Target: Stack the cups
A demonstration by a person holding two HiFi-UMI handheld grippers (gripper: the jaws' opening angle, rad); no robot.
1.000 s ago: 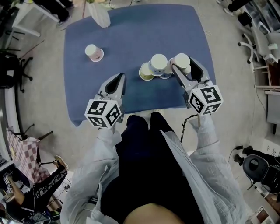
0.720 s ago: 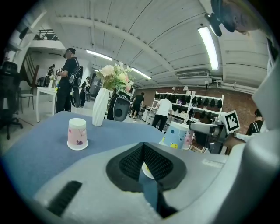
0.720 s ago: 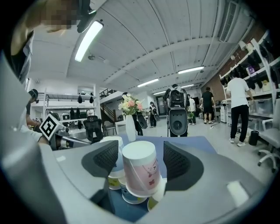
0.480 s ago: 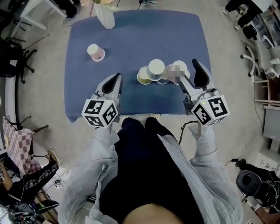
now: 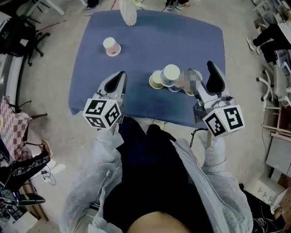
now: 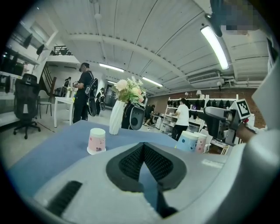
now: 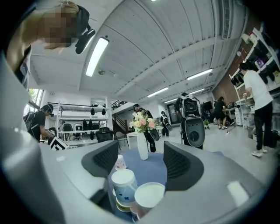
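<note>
A white vase (image 6: 116, 117) of flowers stands on the blue mat (image 5: 154, 50).

lone cup (image 5: 111, 46) left of cup cluster (image 5: 170, 73) | vase (image 5: 128, 13) behind | all on mat (image 5: 150, 36)

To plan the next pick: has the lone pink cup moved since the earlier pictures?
No: the pink cup keeps its place on the blue cloth near the vase.

Pale grey sleeves (image 5: 102, 152), dark trousers (image 5: 145, 168), grey left gripper (image 5: 120, 74), right gripper (image 5: 201, 72), black-and-white marker cubes (image 5: 102, 113)
</note>
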